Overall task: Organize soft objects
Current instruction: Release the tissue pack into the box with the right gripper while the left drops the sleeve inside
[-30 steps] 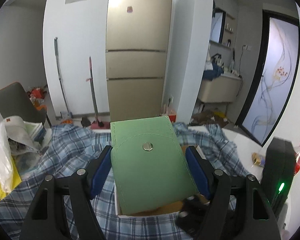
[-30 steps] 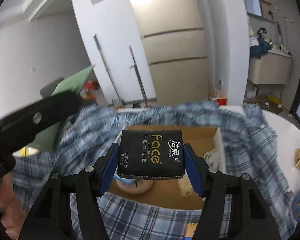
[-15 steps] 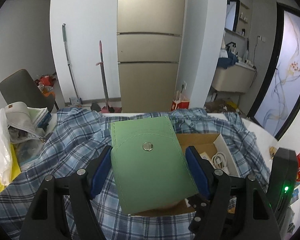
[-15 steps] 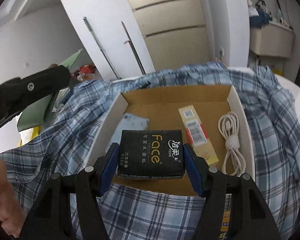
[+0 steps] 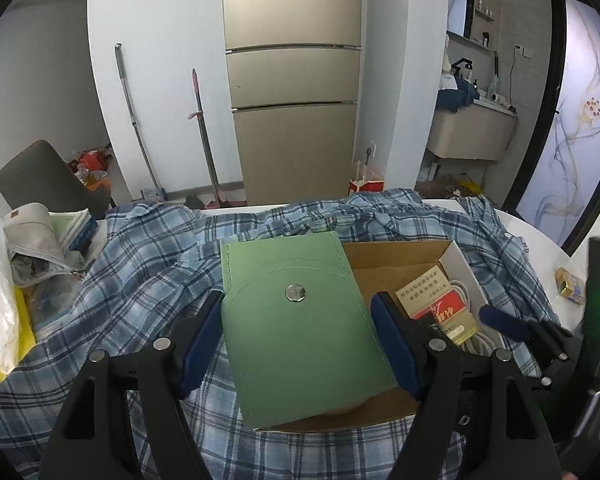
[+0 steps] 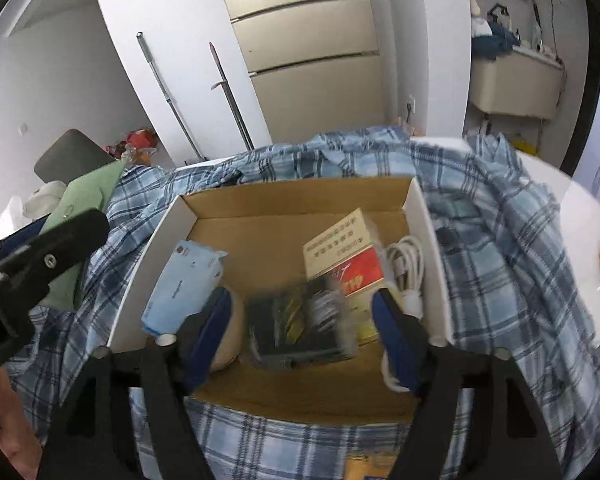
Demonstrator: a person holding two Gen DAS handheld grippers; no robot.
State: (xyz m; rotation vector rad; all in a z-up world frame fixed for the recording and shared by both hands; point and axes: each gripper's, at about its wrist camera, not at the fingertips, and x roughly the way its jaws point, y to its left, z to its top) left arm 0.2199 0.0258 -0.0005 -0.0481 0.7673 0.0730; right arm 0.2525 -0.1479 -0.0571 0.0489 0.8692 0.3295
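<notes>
The left gripper (image 5: 298, 330) grips the green pouch (image 5: 300, 332), while the right gripper (image 6: 300, 332), just opening, has released the blurred black tissue pack (image 6: 296, 330) over the cardboard box (image 6: 424, 220).

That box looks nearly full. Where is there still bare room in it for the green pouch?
Bare cardboard floor lies along the back wall, between the blue tissue pack and the red-and-cream packet. The near half is crowded: black tissue pack, white cable. The left claw holds the green pouch.
</notes>
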